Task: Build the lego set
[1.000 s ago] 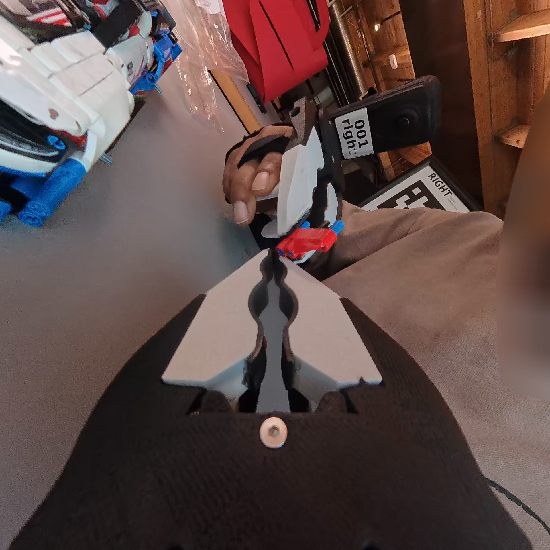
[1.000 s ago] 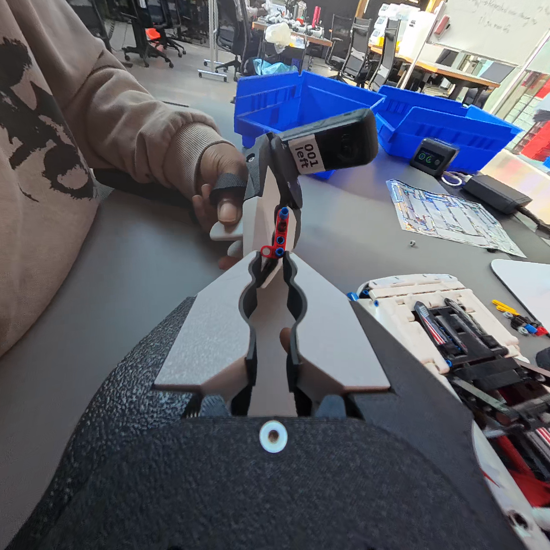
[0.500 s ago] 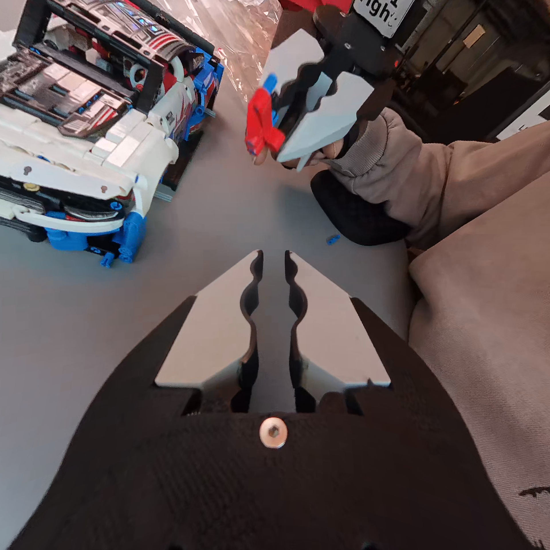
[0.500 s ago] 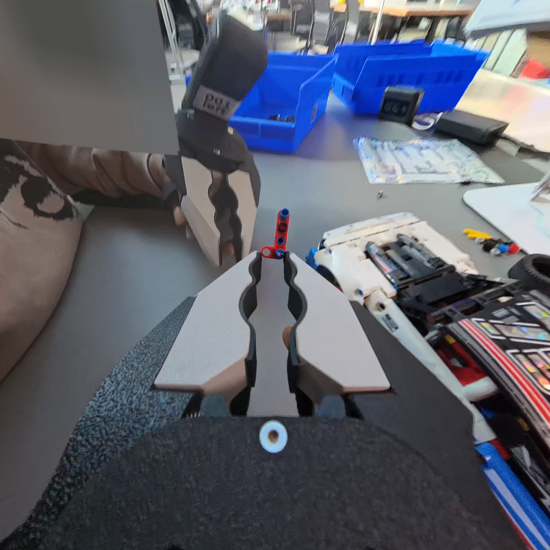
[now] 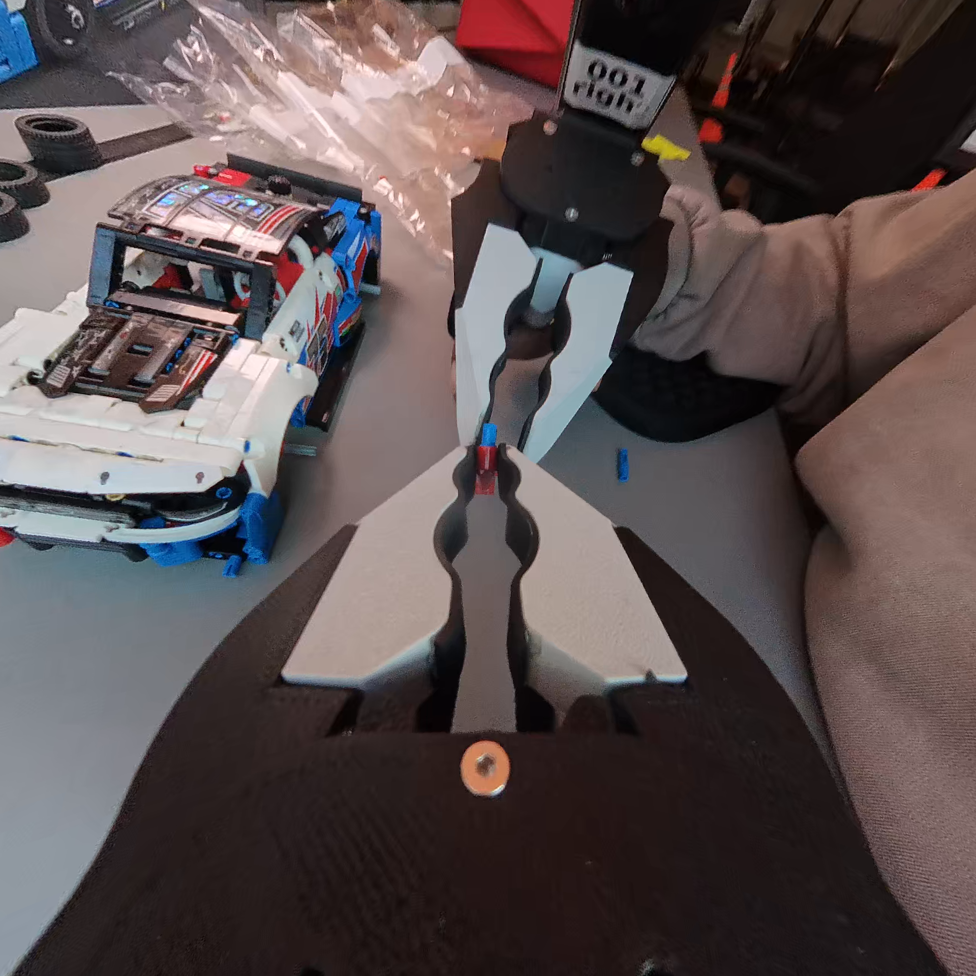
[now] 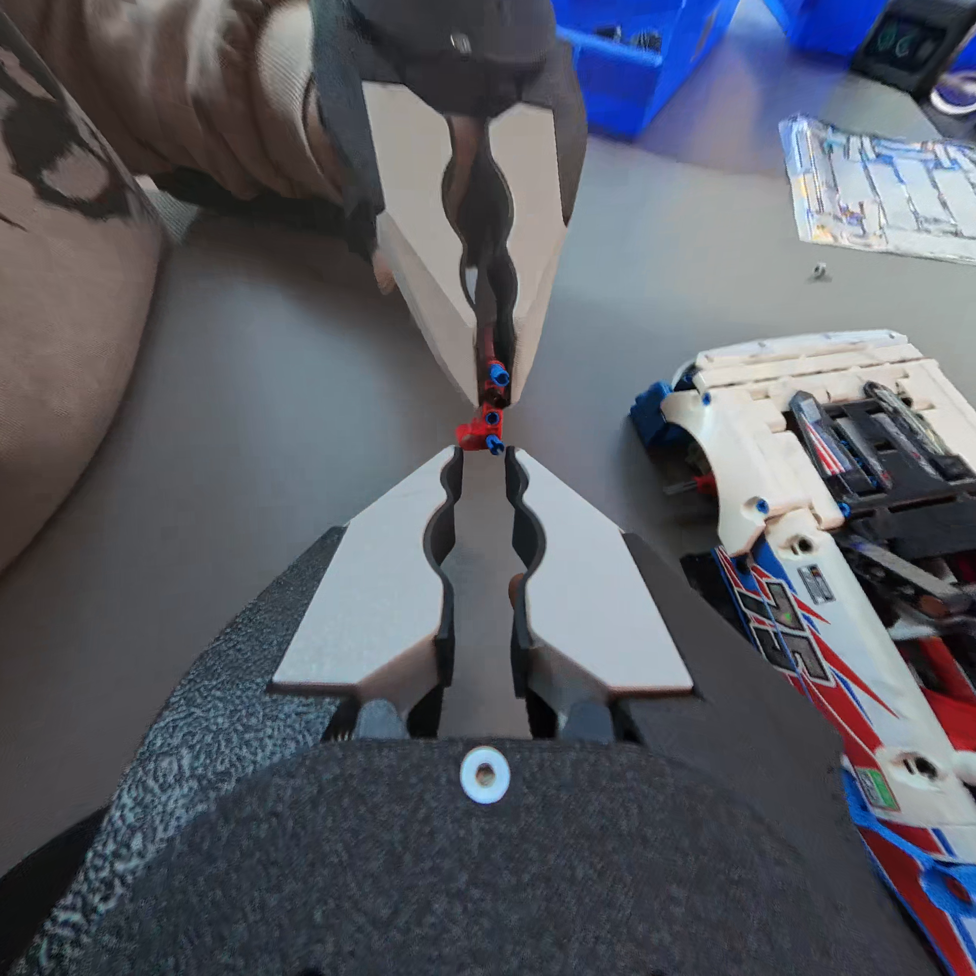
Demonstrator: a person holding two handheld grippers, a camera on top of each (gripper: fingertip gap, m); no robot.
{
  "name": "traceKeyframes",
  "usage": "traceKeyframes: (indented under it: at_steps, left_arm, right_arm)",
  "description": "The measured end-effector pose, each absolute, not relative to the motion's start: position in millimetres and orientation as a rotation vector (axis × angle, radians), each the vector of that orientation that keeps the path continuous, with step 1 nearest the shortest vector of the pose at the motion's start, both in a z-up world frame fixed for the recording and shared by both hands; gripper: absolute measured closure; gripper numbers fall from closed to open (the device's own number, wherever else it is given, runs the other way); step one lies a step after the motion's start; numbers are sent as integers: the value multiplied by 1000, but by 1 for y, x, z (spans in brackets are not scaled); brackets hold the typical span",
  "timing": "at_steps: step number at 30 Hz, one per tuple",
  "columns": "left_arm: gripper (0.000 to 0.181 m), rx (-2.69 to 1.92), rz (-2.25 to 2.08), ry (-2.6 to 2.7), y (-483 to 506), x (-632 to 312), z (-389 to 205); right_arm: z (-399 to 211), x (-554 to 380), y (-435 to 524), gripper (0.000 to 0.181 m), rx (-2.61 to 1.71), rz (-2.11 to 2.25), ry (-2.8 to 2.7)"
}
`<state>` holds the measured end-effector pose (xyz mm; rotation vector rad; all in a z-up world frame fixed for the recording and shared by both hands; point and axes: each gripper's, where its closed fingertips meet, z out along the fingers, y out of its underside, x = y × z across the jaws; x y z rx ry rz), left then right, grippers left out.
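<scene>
Red angled beam (image 6: pixel 475 430) studded with blue pins (image 6: pixel 496 372) hangs in the air between two facing tools: the left claw (image 5: pixel 483 459) is pressed together on its long arm, while the right claw (image 6: pixel 483 451) stands spread with its tips just short of the short arm, gripping nothing. This looks like a hand-over or a re-grip of one small sub-part, not yet joined to the model.

Just beyond, on the smooth grey desk (image 5: pixel 105 634), a loose blue pin (image 5: pixel 622 465) lies near the person's tan sleeve (image 5: pixel 766 296). To one side sits the white, blue and red race car (image 5: pixel 158 396), its body, roof and stickers largely in place. A bare axle shows in its front wheel arch, and black tyres (image 5: pixel 55 138) lie well apart from it, so the wheels and this red piece appear to remain.

Farther off lie emptied clear plastic bags (image 5: pixel 327 95), an instruction sheet (image 6: pixel 887 195) and blue bins (image 6: pixel 634 68), with a dark, blurred room behind
</scene>
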<state>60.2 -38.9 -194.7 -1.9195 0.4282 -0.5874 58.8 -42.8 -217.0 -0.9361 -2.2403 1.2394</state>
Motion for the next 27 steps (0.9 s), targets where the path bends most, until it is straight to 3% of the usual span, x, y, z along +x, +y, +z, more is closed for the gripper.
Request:
traceKeyframes:
  at_steps: [2,6,15,21,24,27]
  left_arm:
    - [176,-2010,-472,514,-35,64,-205]
    - [176,-2156,-309,681,-29,75,-229]
    - [174,-2201,-310,779,-30,90,-245]
    - [158,-2117,-436,702,-40,90,-230]
    - [158,-2013,-548,626,-50,86,-213]
    - [158,-1889,-686,539,-57,87,-192]
  right_arm:
    - [-229,63,-26,159,-972,1048,-2307]
    - [-218,103,-22,161,-1011,1022,-2433]
    - [-259,168,-46,161,-1015,735,-2634]
    - [-260,163,-47,179,-1020,700,-2658]
    - [-237,132,-49,180,-1055,944,-2414]
    - [-174,87,-41,180,-1229,1420,-1863]
